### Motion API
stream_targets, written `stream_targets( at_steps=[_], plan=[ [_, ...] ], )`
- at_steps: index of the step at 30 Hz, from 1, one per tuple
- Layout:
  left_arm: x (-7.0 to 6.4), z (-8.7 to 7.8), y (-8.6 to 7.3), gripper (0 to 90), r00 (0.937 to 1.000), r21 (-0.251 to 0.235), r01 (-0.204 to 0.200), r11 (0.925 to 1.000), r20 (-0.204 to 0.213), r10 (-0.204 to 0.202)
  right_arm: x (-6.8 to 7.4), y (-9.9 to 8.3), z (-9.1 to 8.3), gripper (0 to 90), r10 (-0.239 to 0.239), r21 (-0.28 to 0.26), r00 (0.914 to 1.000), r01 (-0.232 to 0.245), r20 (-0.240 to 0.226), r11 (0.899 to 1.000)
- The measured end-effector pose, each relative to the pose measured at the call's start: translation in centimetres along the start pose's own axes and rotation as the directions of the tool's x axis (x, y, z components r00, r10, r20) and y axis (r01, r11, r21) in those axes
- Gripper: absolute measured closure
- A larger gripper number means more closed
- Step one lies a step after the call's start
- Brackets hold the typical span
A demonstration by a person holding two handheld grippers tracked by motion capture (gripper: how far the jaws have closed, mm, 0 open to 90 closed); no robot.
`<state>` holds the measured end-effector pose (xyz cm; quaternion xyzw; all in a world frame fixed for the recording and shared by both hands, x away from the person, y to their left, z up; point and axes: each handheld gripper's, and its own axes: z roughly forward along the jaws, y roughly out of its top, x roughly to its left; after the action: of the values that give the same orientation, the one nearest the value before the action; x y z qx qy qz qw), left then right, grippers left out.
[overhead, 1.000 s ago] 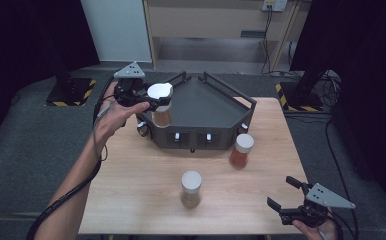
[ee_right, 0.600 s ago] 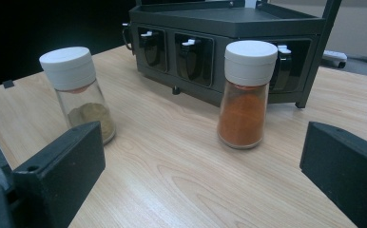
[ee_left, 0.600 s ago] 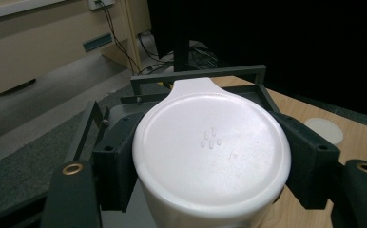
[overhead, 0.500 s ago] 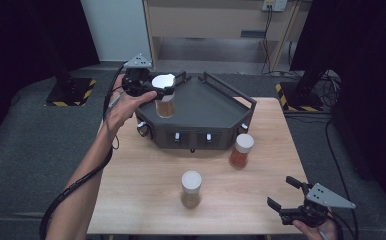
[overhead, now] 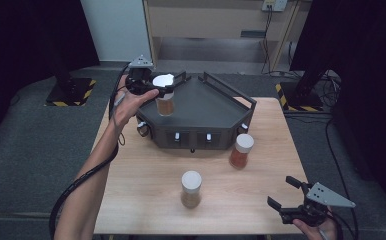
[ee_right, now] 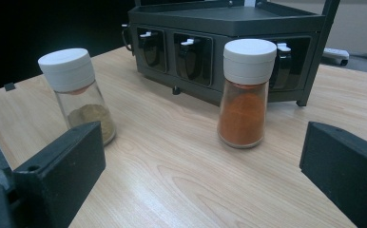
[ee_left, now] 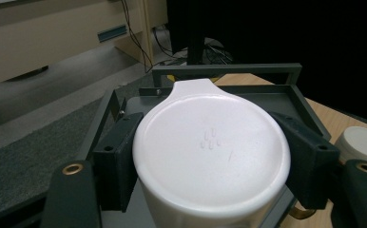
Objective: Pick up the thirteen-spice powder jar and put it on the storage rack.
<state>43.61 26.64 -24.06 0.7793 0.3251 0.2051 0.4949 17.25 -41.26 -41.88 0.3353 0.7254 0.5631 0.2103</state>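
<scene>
My left gripper [overhead: 167, 86] is shut on a white-capped spice jar [overhead: 164, 97] with orange-brown powder, held over the left part of the dark grey rack's top shelf [overhead: 206, 107]. From the left gripper view, the jar's white cap [ee_left: 212, 152] sits clamped between both jaws. A jar of orange powder [overhead: 241, 151] [ee_right: 245, 95] stands on the table in front of the rack's right corner. A jar with a little tan powder [overhead: 191, 189] [ee_right: 77, 90] stands mid-table near the front. My right gripper [overhead: 287, 195] rests open at the front right, nothing between its jaws.
The rack [ee_right: 229, 42] has a raised rail around its top and small drawers with white handles in its front. The wooden table [overhead: 146, 185] is bare at the front left. Beyond the table are dark floor mats and a wooden cabinet [overhead: 216, 20].
My left gripper has carried the jar up and to the right, from beside the rack's left corner to over its top shelf. The right gripper has stayed still.
</scene>
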Motion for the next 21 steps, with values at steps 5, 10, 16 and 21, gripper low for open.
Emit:
stream_targets(
  at_steps=[5,10,16,21],
  plan=[
    [0.2,0.7,-0.6,29.4,0.9997,0.0,0.015,0.9999,-0.021,-0.015,0.0,0.0,0.0,1.9,0.003,0.0,1.0,-0.003,-0.001,1.0],
    [0.5,1.2,-1.2,29.4,0.9993,0.008,0.028,0.9996,-0.027,-0.028,0.0,0.0,0.0,1.9,0.004,0.0,1.0,-0.004,-0.003,1.0],
    [0.6,1.8,-1.7,29.4,0.9983,0.012,0.043,0.999,-0.04,-0.042,0.0,0.0,0.0,2.0,0.005,0.0,1.0,-0.005,-0.003,1.0],
    [0.7,2.0,-2.1,29.4,0.9981,0.013,0.049,0.9987,-0.039,-0.049,-0.1,0.0,0.0,2.0,0.006,0.0,1.0,-0.006,-0.003,1.0]
  ],
)
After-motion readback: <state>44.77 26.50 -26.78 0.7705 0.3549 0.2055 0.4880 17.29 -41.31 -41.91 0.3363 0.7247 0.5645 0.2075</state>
